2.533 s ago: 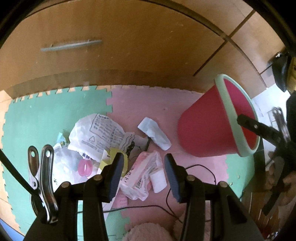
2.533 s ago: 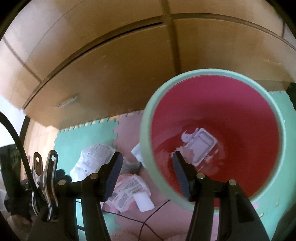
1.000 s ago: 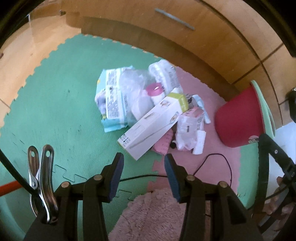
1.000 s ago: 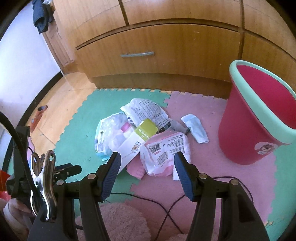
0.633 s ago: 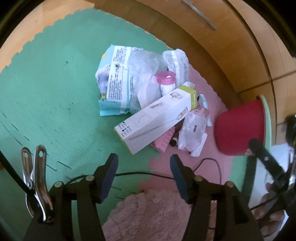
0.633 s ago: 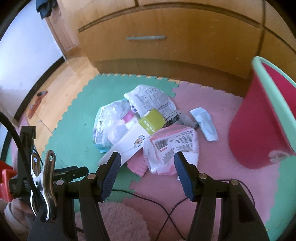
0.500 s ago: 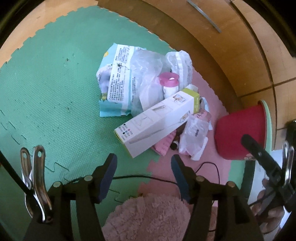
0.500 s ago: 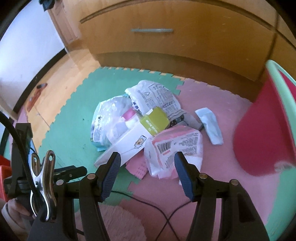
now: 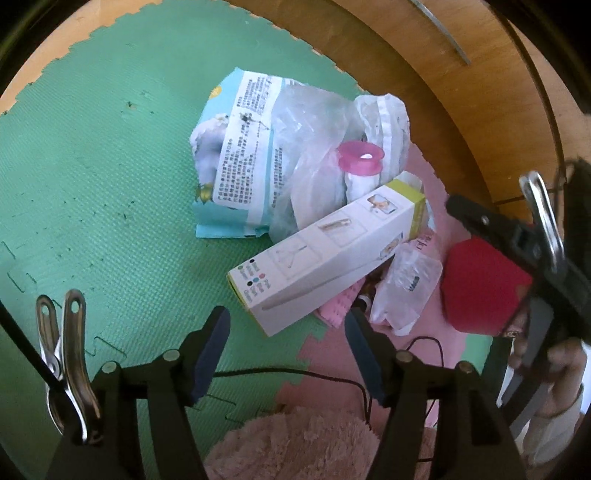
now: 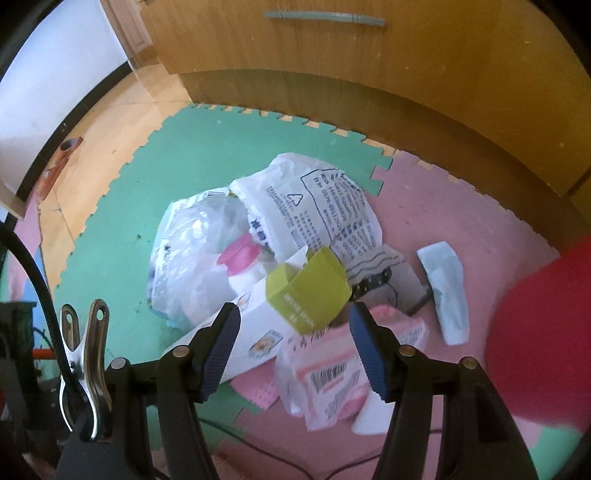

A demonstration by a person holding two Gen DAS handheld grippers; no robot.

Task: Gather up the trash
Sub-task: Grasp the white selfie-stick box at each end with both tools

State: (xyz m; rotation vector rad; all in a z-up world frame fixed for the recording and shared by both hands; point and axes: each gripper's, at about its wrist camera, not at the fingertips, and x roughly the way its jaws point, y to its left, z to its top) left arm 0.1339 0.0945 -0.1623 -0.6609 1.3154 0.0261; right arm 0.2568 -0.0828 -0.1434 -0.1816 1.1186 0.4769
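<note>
Partly hidden: red bin (image 9: 480,288) behind right claw (image 10: 291,328); both claws spread, empty, left claw (image 9: 286,332) just widening.

Interlocking foam floor mat (image 9: 92,177) in green, joined by jigsaw edges to pink tiles (image 10: 450,218). Beyond the mat's far edge, a wooden cabinet (image 10: 369,74) with a grey metal drawer handle (image 10: 325,16). Past the mat on the left, bare wood flooring (image 10: 107,129) running up to a white wall (image 10: 48,74) with dark skirting. Fluffy pink rug (image 9: 295,443) at the near edge. Soft daylight throughout.
</note>
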